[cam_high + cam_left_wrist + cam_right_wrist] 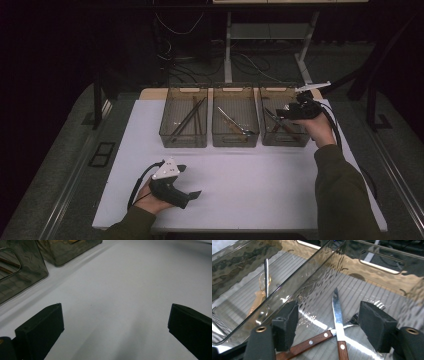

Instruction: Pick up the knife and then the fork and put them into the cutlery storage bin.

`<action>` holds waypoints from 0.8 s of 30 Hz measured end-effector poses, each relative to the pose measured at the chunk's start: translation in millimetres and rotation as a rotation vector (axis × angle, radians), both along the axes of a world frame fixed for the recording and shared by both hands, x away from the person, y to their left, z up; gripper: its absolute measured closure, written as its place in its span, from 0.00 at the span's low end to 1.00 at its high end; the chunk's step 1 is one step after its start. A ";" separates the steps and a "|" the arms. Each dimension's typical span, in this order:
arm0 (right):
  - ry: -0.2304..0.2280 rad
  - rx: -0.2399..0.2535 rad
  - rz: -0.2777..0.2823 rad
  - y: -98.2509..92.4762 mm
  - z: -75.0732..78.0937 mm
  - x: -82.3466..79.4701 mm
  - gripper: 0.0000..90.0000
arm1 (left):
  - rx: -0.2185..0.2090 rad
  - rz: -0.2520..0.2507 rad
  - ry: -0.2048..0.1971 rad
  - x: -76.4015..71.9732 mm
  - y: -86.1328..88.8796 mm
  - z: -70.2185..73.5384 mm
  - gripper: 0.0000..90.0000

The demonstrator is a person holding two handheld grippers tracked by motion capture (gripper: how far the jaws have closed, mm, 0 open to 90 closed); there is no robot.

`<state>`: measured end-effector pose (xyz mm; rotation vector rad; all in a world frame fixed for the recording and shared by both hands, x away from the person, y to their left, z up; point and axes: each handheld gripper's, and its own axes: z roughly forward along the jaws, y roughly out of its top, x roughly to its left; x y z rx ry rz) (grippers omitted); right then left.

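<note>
My right tool (328, 325) hangs over the right-hand smoky clear plastic bin (384, 267), jaws spread wide, gripping nothing. Two steel knives with brown riveted wooden handles lie crossed on that bin's ribbed floor, right under the tool: one knife (338, 315) points its blade at the bin's far wall, the other (317, 338) crosses under it. Pads are clear of both.

Middle bin (235, 122) sits just beside the right bin and holds a slim metal utensil (266, 275). Left bin (183, 122) is further along the row and holds dark sticks (187, 120).

My left tool (115, 332) rests low on the white counter (240, 175), well short of the bins, jaws wide apart with nothing between them.
</note>
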<state>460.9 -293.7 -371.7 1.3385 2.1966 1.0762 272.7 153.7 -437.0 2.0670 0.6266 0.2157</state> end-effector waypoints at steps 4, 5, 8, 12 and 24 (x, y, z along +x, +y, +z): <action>-0.019 -0.006 0.000 -0.3 1.6 -12.9 0.28 | 0.000 -0.006 0.003 0.1 0.7 -0.3 0.00; -0.028 0.005 0.002 -0.7 2.0 -16.5 0.26 | 0.000 -0.007 0.004 0.1 0.8 -0.3 0.00; -0.044 0.041 0.016 -2.6 2.6 -27.5 0.22 | 0.000 -0.008 0.004 0.2 0.9 -0.5 0.00; -0.074 0.039 0.031 -1.8 2.9 -45.4 0.21 | 0.000 -0.014 0.014 0.4 0.9 -1.1 0.00; -0.125 0.086 0.095 0.1 -7.8 -106.1 0.15 | 0.013 -0.023 0.023 0.6 -0.5 -2.7 0.00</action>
